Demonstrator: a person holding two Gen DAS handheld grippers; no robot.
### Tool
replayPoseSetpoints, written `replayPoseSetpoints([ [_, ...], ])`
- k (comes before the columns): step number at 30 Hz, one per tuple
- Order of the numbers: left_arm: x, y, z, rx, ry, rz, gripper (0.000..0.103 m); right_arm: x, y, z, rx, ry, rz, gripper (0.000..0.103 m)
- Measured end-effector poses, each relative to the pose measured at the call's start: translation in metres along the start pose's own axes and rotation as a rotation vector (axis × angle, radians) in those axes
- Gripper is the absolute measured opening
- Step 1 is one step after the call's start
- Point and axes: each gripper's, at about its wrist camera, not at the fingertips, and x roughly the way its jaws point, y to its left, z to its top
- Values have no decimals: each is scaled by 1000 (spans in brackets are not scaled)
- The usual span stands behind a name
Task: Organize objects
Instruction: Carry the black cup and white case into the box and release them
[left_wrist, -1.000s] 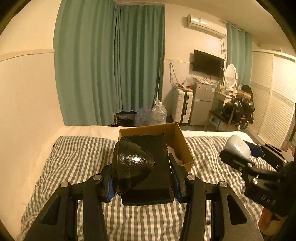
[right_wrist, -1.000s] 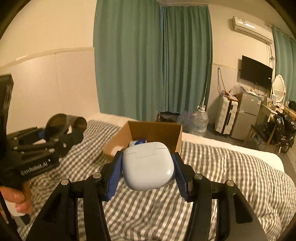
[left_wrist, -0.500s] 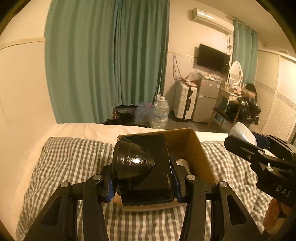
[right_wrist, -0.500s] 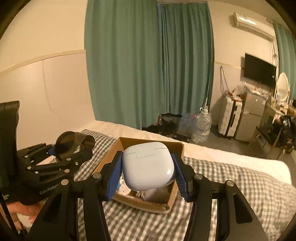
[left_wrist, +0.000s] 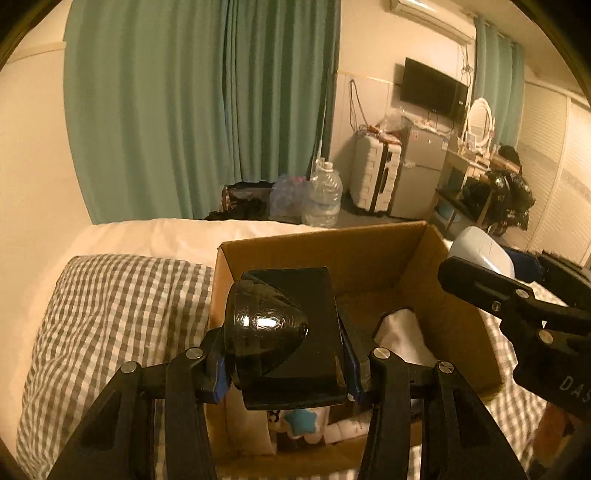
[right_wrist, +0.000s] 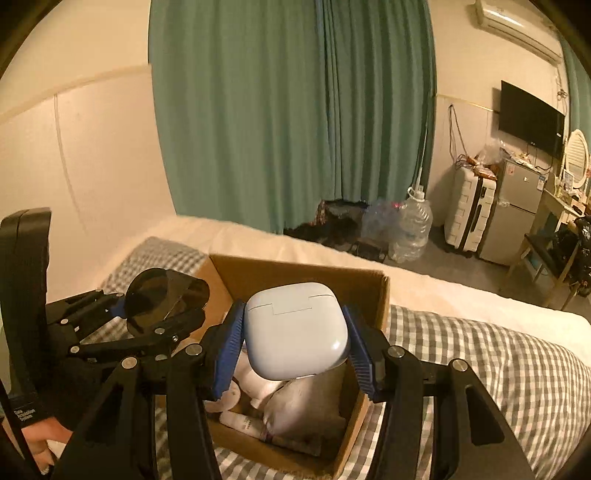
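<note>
Matte black linkage arms on the left gripper (left_wrist: 284, 354), silver screws at every joint; ridged blue pads (right_wrist: 231, 349) line the right gripper (right_wrist: 297, 350); white lettering on black housing; bare skin low down.

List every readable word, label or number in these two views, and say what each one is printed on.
"DAS": on the right gripper body, cut off at the frame edge.
"Data Acquisition System": apparently, in tiny print on the left gripper body.
Fridge stickers and labels on items inside the cardboard box: too small to read.
</note>
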Motion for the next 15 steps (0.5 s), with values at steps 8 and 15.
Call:
replayPoseSetpoints([
  [8, 25, 7, -3, -23, 56, -12, 49, 28, 1, -5, -22, 47, 0, 52],
  [15, 11, 14, -1, -31, 21, 28, 84, 24, -7, -7, 10, 39, -17, 64],
])
